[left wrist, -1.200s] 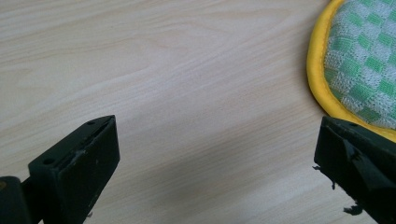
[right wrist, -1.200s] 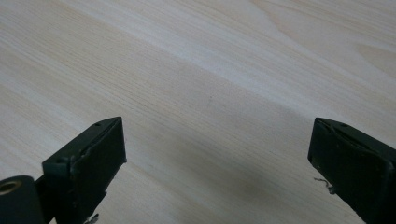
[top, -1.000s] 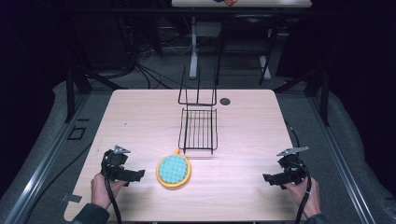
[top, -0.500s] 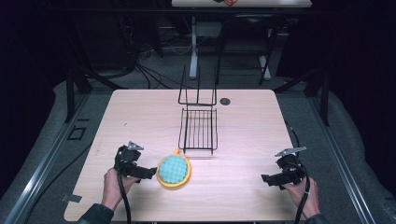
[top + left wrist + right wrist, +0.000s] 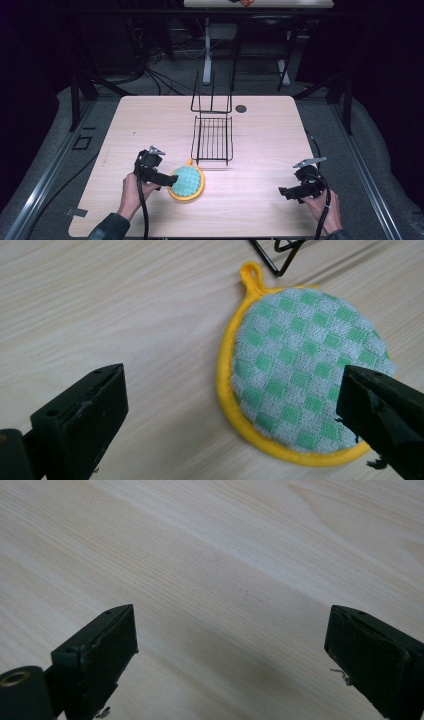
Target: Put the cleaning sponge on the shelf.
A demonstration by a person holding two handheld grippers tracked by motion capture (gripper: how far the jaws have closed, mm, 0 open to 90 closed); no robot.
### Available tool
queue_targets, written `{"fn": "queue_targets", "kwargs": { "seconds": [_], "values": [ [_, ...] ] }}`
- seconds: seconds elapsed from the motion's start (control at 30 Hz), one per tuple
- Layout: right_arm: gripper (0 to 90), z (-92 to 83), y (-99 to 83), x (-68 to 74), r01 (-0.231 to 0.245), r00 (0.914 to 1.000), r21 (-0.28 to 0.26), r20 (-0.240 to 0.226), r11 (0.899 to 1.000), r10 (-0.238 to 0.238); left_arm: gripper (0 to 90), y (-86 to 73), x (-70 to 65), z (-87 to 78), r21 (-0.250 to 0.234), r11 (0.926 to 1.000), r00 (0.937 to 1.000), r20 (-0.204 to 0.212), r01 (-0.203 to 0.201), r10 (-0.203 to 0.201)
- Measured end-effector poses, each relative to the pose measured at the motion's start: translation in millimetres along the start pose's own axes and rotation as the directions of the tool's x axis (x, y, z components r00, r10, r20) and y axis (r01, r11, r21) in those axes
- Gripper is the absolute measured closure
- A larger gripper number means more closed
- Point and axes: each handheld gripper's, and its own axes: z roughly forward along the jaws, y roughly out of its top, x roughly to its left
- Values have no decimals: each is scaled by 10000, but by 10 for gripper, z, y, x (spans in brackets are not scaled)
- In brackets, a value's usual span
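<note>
Overlapping pot holder (image 5: 305, 375): left gripper (image 5: 235, 415) finger

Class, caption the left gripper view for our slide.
Open left gripper approaches a yellow-rimmed green-checked pot holder on the wooden table.

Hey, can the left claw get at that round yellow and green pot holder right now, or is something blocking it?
Probably yes. The left claw is open at the pot holder, one jaw over its edge; only bare table lies between.
</note>
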Motion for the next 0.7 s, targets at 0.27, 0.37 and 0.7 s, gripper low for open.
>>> {"fn": "queue_targets", "kwargs": {
  "seconds": [0.27, 0.37, 0.7],
  "values": [
    [73, 13, -6, -1, 38, 10000, 61, -84, 10000, -38, 111, 151, -40, 90, -51, 9999, 9994, 303, -162, 163],
    [74, 11, -5, -5, 85, 9999, 64, -83, 9999, -84, 156, 191, -48, 145, 61, 9998, 9991, 368, -189, 186],
    [78, 12, -7, -3, 107, 9999, 76, -93, 9999, -106, 313, 225, -73, 294, 543, 9979, 9970, 715, -344, 304]
  ]
}}
